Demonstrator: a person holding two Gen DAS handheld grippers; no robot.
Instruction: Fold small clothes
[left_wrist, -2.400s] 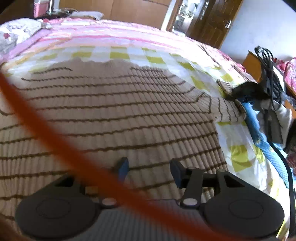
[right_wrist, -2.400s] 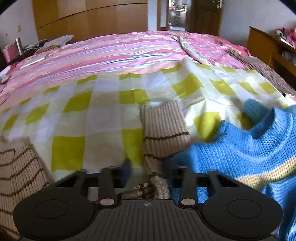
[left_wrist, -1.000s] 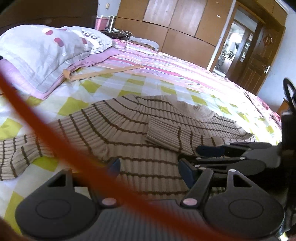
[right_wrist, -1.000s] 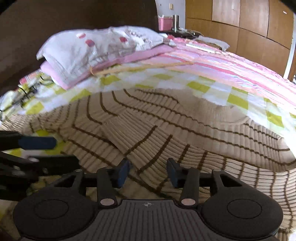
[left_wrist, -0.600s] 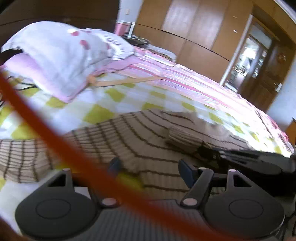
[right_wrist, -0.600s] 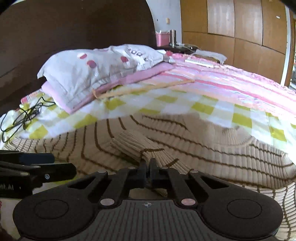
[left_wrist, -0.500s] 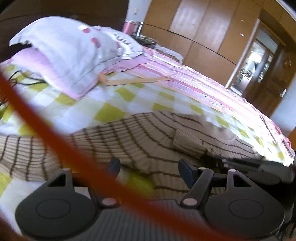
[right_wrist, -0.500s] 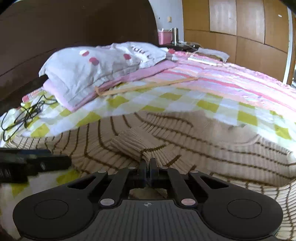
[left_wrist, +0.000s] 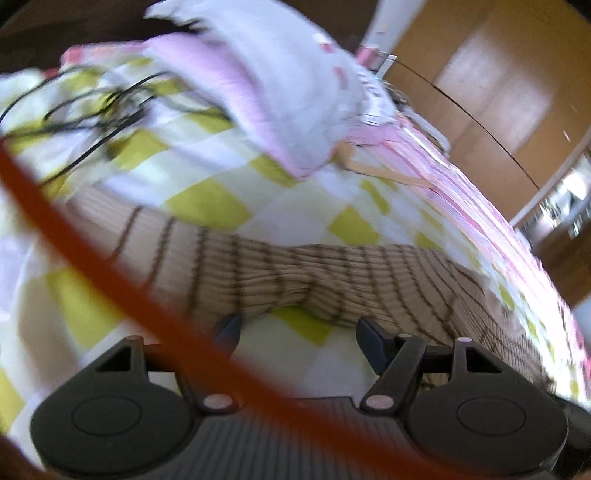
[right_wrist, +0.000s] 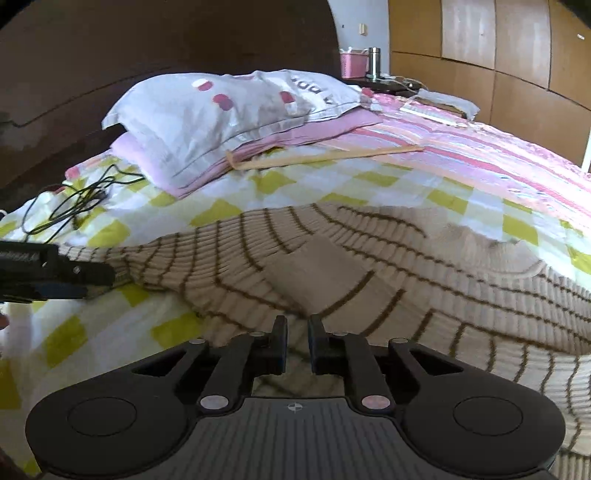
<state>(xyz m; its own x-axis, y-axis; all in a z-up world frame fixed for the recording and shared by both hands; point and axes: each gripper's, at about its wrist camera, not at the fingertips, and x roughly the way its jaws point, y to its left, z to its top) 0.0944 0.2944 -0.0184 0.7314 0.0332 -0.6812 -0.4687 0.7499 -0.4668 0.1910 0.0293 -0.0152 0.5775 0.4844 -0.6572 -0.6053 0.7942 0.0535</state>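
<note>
Sweater (right_wrist: 369, 258) flat on bed (right_wrist: 221, 210). R gripper (right_wrist: 296, 345) jaws just reopened slightly, narrow gap, grip uncertain. L gripper (left_wrist: 297, 328) wide open, empty.

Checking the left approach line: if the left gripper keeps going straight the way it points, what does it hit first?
Probably the striped sweater's outstretched sleeve, lying across the line just past the open left gripper. Bare checked bedsheet lies between the fingertips. The frame is blurred, so depth is uncertain.

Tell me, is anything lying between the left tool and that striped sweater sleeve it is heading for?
Nothing visible. The left tool is open just short of the sweater sleeve, with only bare checked bedsheet between them. An orange cord crosses close to the camera, not on the bed. The black cable and pillow lie beyond.
</note>
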